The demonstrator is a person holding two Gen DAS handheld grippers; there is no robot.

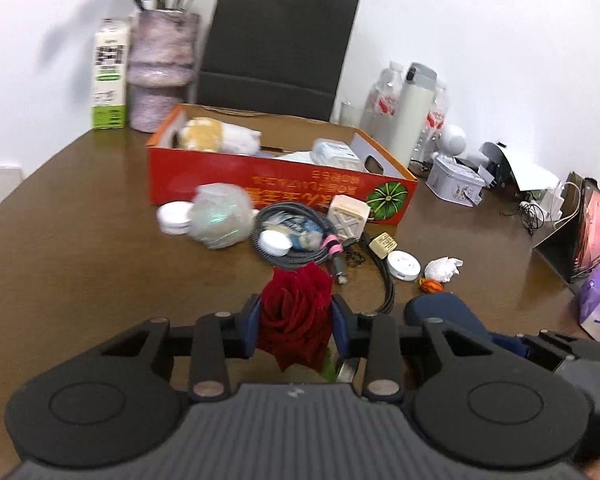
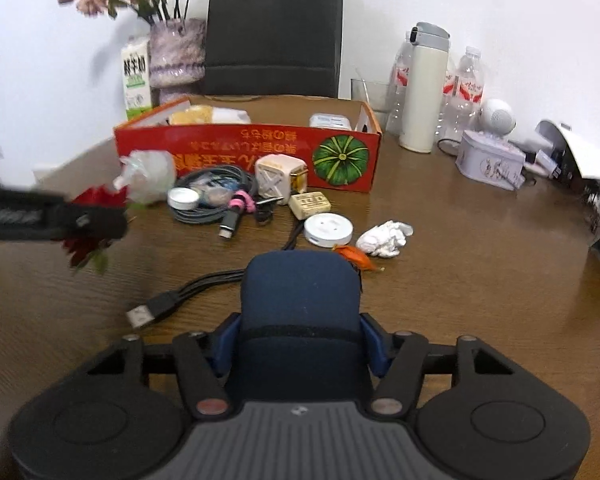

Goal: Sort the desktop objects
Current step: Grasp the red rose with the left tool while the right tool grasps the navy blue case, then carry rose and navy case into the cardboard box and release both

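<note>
My left gripper (image 1: 296, 312) is shut on a red rose (image 1: 296, 316) and holds it above the brown table; it also shows in the right wrist view (image 2: 96, 220) at the left. My right gripper (image 2: 300, 332) is shut on a dark blue case (image 2: 300, 300), which also shows in the left wrist view (image 1: 444, 310). The open red cardboard box (image 2: 228, 144) stands behind a pile of small items: a coiled grey cable (image 2: 212, 200), a white charger cube (image 2: 276, 180), a round white hub (image 2: 328, 230), a crumpled tissue (image 2: 384, 238) and a plastic-wrapped bundle (image 2: 148, 176).
A vase of flowers (image 2: 176, 52), a milk carton (image 2: 136, 76) and a black paper bag (image 2: 272, 32) stand at the back. A white flask (image 2: 424, 88), water bottles (image 2: 464, 92) and a tin (image 2: 492, 160) stand at the right. A USB plug (image 2: 148, 312) lies near my right gripper.
</note>
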